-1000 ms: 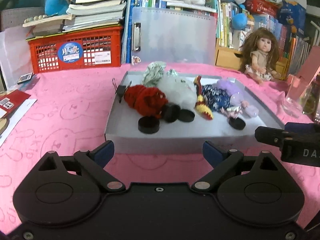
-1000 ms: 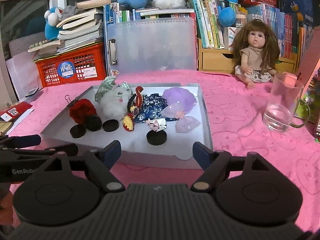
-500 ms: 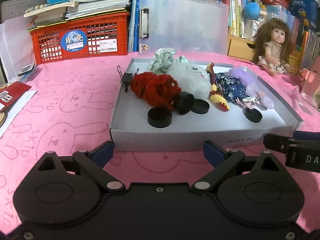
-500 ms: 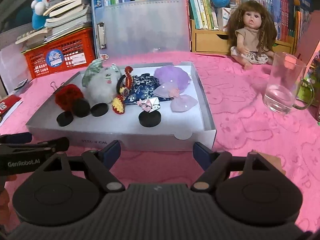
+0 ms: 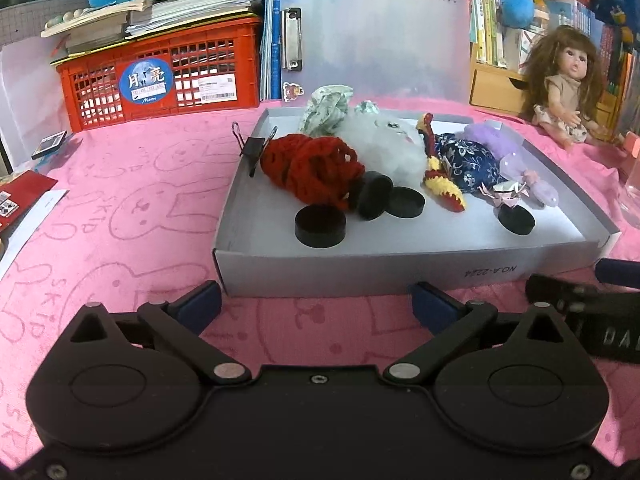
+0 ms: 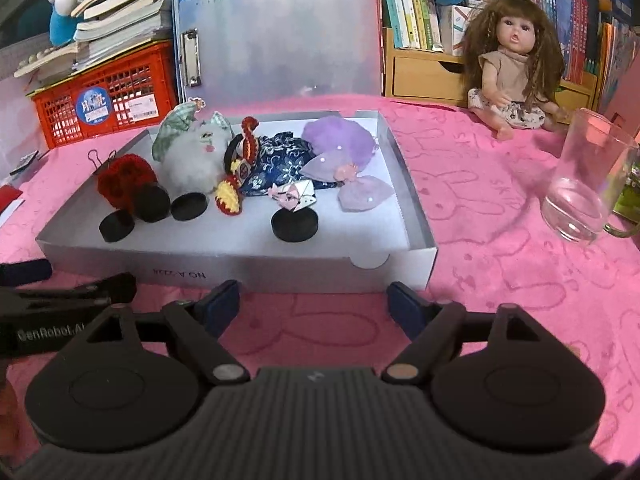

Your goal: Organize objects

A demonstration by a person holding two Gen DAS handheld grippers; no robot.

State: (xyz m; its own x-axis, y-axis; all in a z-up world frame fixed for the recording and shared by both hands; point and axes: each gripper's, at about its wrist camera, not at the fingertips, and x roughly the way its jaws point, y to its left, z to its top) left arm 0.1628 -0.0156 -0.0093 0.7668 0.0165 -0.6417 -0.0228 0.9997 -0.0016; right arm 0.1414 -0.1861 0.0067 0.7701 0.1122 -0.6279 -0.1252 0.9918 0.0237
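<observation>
Both claws are hovering low over the pink tabletop (image 5: 120, 208), just short of the near wall of the grey box (image 5: 400, 270). The left claw (image 5: 316, 306) is standing spread and holding nothing; the right claw (image 6: 314, 302) is likewise spread and holding nothing.

The task's things are lying inside the box: a red crocheted piece (image 5: 312, 168) at the left with a binder clip (image 5: 252, 146) on the box rim beside it, a grey plush (image 6: 196, 160), a dark blue patterned pouch (image 6: 276, 168), a purple fluffy piece (image 6: 340, 140), a small folded-paper figure (image 6: 294, 196), and four black discs (image 5: 320, 226). One disc is leaning tilted against the red piece; the others are lying flat.

Orientation: the box's long axis is running left to right across both views, its short walls pointing away from the cameras. The soft items are lining up along that axis in the rear half, with the discs in front of them.

Assessment: this layout is fitting either a gathering already made or a box awaiting sorting; the pictures are not settling which. Any reach into the box is calling for clearing the near wall from above rather than pushing against it, since the light box is likely to slide on the cloth. The flat discs are offering little height for a pinch, and the soft items are crowding one another, so neighbours may drag along. A glass (image 6: 592, 184) holding a little water is standing to the right, well apart from the box, and is warranting a wide berth.
</observation>
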